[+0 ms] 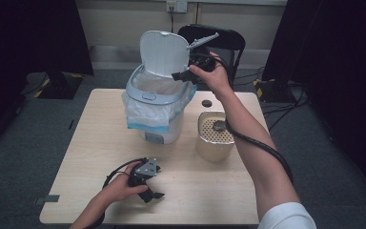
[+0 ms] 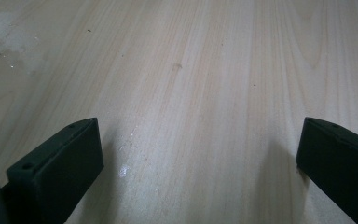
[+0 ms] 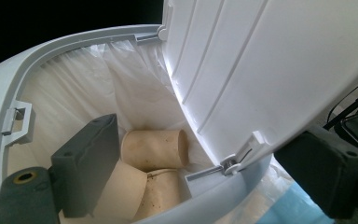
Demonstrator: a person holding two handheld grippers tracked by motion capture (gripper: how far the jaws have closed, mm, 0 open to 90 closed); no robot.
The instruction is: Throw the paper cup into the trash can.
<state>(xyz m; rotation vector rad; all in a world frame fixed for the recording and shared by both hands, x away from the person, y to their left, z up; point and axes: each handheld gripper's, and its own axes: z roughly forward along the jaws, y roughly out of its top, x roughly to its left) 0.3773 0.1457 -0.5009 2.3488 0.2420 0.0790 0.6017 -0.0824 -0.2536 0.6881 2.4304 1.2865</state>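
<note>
A white lidded bin (image 1: 159, 126) with a clear plastic liner stands at the middle back of the table, its lid (image 1: 163, 52) tipped up. My right gripper (image 1: 183, 75) hangs at the lid's right edge, over the bin's rim. In the right gripper view it (image 3: 205, 172) is open: one jaw is inside the bin, the other outside, and the lid's hinge corner (image 3: 230, 163) lies between them untouched. Tan paper cups (image 3: 154, 148) lie in the bottom of the liner. My left gripper (image 1: 153, 195) rests on the table near the front, open (image 2: 198, 154) with only bare wood between its jaws.
A beige canister (image 1: 214, 143) with a perforated top stands right of the bin, under the right forearm. A small black disc (image 1: 207, 103) lies behind it. A black chair (image 1: 228, 40) stands beyond the table's (image 1: 205, 191) far edge.
</note>
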